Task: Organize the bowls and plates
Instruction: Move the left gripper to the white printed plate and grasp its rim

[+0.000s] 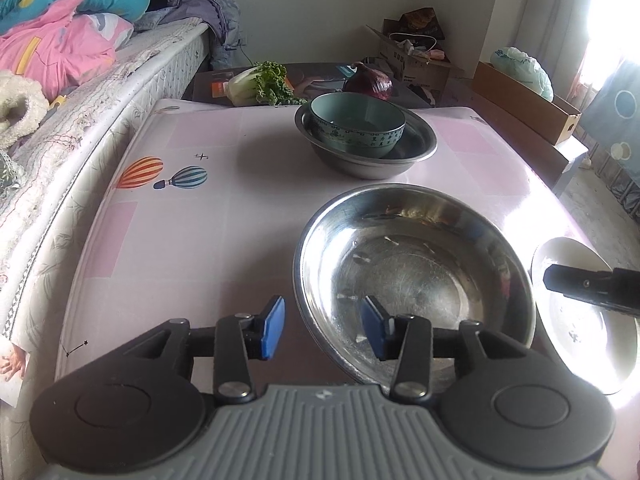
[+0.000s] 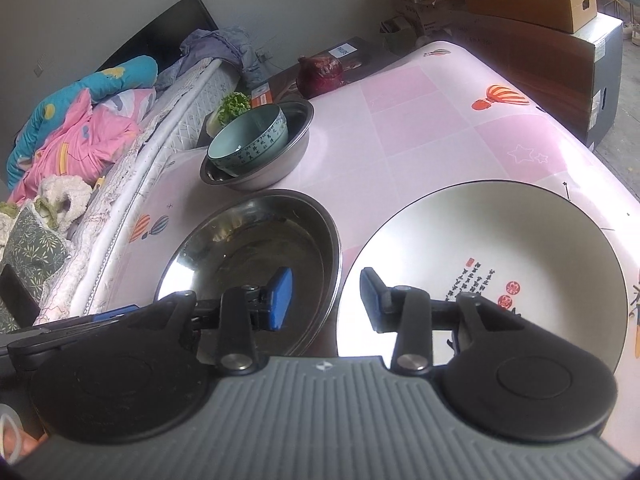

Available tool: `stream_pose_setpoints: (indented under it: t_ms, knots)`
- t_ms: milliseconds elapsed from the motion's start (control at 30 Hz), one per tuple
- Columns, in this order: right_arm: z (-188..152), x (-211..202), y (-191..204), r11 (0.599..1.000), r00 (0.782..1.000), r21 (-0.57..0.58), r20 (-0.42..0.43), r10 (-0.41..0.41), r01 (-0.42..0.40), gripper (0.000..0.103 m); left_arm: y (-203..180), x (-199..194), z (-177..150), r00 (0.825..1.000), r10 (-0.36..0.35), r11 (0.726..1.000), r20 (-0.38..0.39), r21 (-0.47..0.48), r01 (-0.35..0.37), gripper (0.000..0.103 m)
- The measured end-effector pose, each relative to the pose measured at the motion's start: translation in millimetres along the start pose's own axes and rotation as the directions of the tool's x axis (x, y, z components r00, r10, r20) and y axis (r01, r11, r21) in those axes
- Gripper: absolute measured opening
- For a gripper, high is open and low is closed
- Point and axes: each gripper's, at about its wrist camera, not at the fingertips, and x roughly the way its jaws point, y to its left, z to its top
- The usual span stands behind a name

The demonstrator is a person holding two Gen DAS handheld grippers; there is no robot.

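Left wrist view: the left tool (image 1: 323,328) stood partly open, holding nothing, its jaws astride the near rim of the steel bowl (image 1: 416,276) on the bench (image 1: 192,240).

Right wrist view: the right tool (image 2: 326,300) stood partly open and empty, between steel bowl (image 2: 256,240) and white plate (image 2: 500,240).

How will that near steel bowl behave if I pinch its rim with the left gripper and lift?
The near steel bowl looks thin-walled and empty, so probably light. Its polished, mirror-like surface suggests the rim may slip between the pads. Held at one edge, its wide round shape would likely tilt or swing. The left gripper already straddles that rim with jaws apart.
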Motion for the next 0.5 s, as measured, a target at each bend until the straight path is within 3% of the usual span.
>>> stream_pose_setpoints:
  t_ms: [133, 367, 500]
  knots:
    - [-1.8, -22.3, -8.7, 0.999, 0.998, 0.031, 0.039, 0.041, -0.042, 0.042, -3.2, -11.2, -5.1, 1.0, -0.011, 1.0, 0.015, -0.004, 0.011, 0.063]
    - [-9.1, -79.0, -43.7, 0.992, 0.986, 0.058, 0.13, 0.108, -0.117, 0.05, -13.2, -37.1, -16.2, 0.998, -0.05, 0.999, 0.033, 0.012, 0.05, 0.07]
    - [-22.0, -110.8, -83.6, 0.987, 0.979, 0.102, 0.175, 0.101, -0.12, 0.051, -30.1, -51.4, -24.7, 0.992, -0.12, 0.992, 0.035, 0.036, 0.119, 0.07]
